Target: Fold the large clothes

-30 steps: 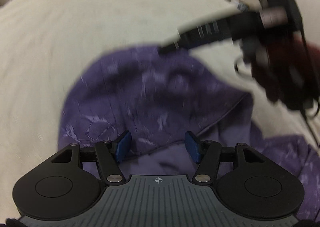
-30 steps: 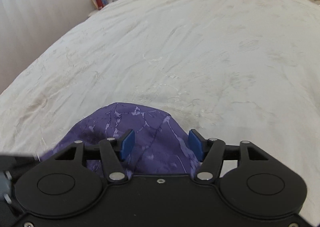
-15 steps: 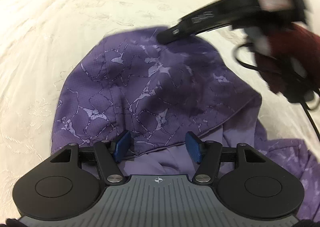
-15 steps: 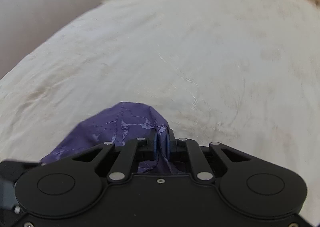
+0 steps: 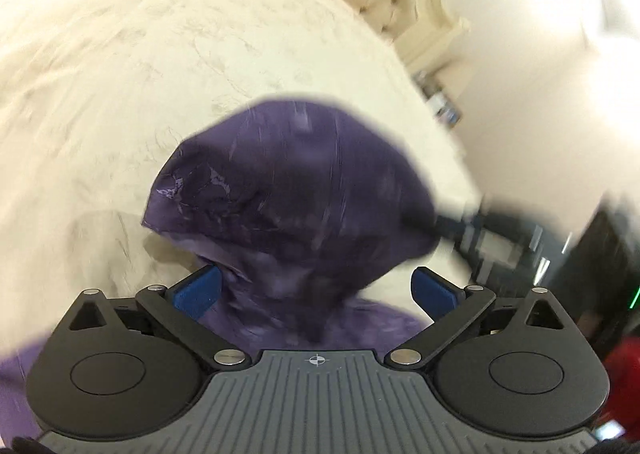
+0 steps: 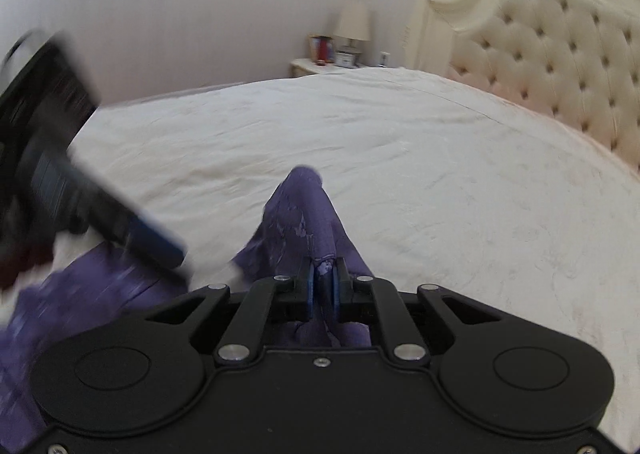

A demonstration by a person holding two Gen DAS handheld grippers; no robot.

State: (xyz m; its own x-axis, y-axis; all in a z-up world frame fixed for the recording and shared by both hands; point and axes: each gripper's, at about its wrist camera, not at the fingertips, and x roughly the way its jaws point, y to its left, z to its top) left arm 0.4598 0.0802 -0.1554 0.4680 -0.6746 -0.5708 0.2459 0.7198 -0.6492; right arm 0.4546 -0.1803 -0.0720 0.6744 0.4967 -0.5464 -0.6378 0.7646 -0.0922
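A purple patterned garment (image 5: 292, 189) lies on a cream bedspread (image 5: 120, 65). In the right wrist view my right gripper (image 6: 324, 282) is shut on a fold of the garment (image 6: 304, 213) and holds it raised above the bed. In the left wrist view my left gripper (image 5: 316, 288) is open, its blue pads on either side of hanging purple cloth without pinching it. The right gripper shows blurred at the garment's right edge (image 5: 472, 223). The left gripper shows blurred at the left of the right wrist view (image 6: 132, 234).
A tufted cream headboard (image 6: 560, 65) stands at the back right. A nightstand (image 6: 320, 65) with a lamp (image 6: 352, 27) stands beside the bed by the wall. The bedspread (image 6: 440, 157) stretches wide around the garment.
My right gripper closed on the garment and lifted it off the bed. The left gripper stayed open and swung round, and the cloth now hangs bunched between its pads.
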